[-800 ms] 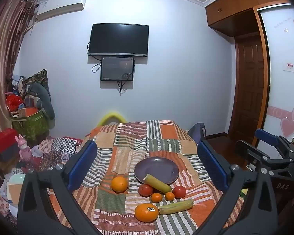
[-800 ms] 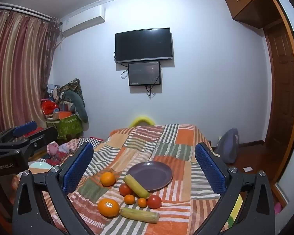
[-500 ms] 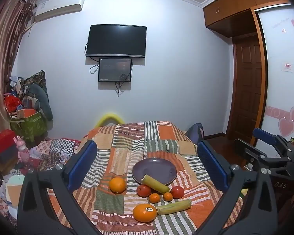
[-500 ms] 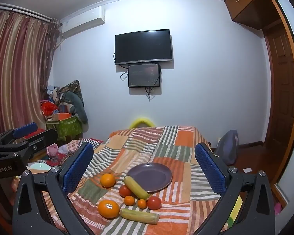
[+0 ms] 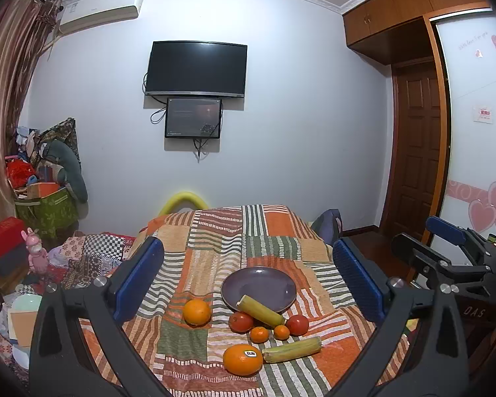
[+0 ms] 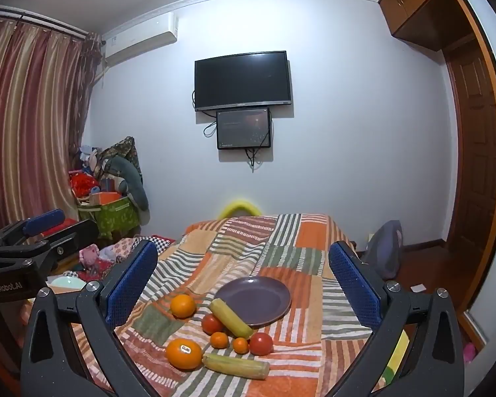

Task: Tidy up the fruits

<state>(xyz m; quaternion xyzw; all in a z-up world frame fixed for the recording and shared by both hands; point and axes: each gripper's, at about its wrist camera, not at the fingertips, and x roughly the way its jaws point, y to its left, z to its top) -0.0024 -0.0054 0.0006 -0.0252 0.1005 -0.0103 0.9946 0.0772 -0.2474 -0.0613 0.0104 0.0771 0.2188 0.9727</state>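
Nearest to us, the left hand-held gripper [image 5: 248,281] and the right hand-held gripper [image 6: 241,281] both stand with jaws spread wide and nothing between them, held above the near edge of the bed, clear of the fruit. Each shows in the other's view, at its outer edge. Just beyond the fingers, on the patchwork blanket [image 5: 274,228], lies the closest row: a large orange with a sticker [image 5: 243,359] and, touching or nearly touching its right side, a pale green-yellow corn-like cob [image 5: 292,349]. Behind these sit two small tangerines [image 5: 259,334] side by side, flanked by a red tomato on the left [image 5: 241,321] and another on the right [image 5: 297,325]. A second cob [image 5: 260,310] leans with its far end resting on the rim of the purple plate [image 5: 264,279], and a second orange [image 5: 197,312] sits alone to the left, apart from the cluster. The plate itself holds nothing but that cob end. We judge the task has barely begun: we are at the approach, with no fruit picked yet. The next move calls for bringing one gripper down over a single piece, most likely the stickered orange nearest us, and closing on its middle without nudging the cob beside it, since round fruit may roll on the soft blanket. Farther off, a dark television [image 5: 196,68] hangs on the wall.
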